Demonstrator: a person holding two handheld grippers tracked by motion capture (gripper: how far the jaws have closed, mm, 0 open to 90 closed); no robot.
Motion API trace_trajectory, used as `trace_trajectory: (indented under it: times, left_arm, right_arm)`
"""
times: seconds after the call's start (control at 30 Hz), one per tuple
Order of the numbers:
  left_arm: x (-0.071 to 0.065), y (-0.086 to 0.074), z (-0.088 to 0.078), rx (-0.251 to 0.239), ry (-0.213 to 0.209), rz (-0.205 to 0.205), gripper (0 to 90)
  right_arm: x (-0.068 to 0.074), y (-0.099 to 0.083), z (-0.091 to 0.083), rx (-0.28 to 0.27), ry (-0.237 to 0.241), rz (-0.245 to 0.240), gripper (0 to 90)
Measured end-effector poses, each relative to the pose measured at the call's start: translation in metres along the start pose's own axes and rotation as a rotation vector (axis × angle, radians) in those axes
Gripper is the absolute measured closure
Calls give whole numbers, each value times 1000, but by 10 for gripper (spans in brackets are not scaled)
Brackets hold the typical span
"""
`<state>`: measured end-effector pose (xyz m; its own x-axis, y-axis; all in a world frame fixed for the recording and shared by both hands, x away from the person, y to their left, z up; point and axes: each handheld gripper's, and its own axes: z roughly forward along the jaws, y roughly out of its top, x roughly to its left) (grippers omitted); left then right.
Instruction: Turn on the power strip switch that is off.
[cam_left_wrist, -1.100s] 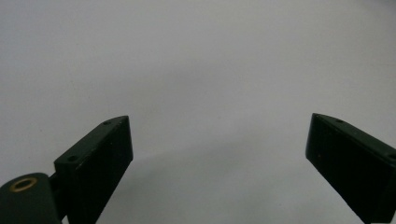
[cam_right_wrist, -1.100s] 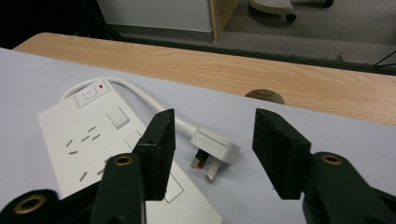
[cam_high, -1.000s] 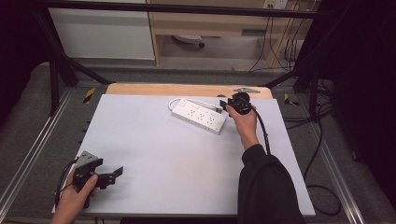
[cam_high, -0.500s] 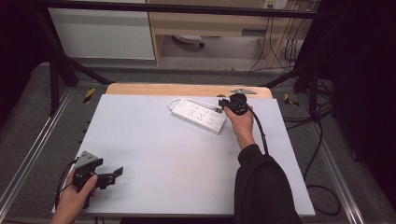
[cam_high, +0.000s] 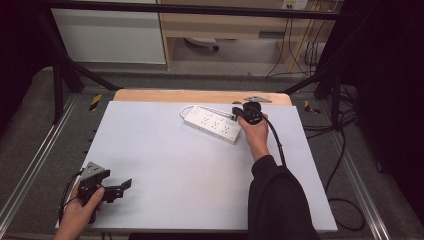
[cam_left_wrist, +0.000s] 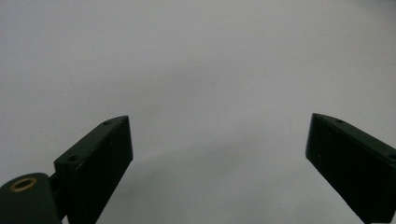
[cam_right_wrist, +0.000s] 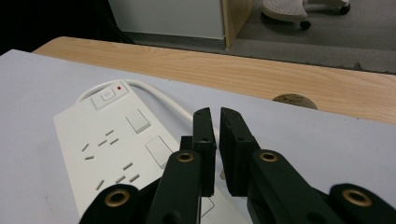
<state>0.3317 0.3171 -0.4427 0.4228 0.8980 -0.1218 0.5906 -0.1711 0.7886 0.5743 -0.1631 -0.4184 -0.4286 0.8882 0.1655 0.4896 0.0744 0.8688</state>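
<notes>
The right hand-held gripper (cam_right_wrist: 215, 140), jaws nearly closed on nothing, is poised over the power strip (cam_right_wrist: 109, 154), perhaps for a switch; the press should be kept gentle. The left hand-held gripper (cam_left_wrist: 219, 154) is held open.

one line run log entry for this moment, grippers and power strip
left gripper: open, near-left of mat | right gripper: shut, empty, over power strip end | power strip: flat, far side of mat

One power strip (cam_high: 214, 123), two grippers, perhaps one disc.
</notes>
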Motion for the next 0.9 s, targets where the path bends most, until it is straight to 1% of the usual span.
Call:
trace_trajectory:
  times: [0.33,0.53,0.9]
  left_arm:
    - [0,0,0,-2,2,2,73]
    - [0,0,0,0,4,4,73]
    - [0,0,0,0,4,4,73]
  right_arm:
    - [3,-3,3,10,9,-13,900]
    - [5,-4,5,11,11,-26,900]
    - [8,-7,8,20,20,-32,900]
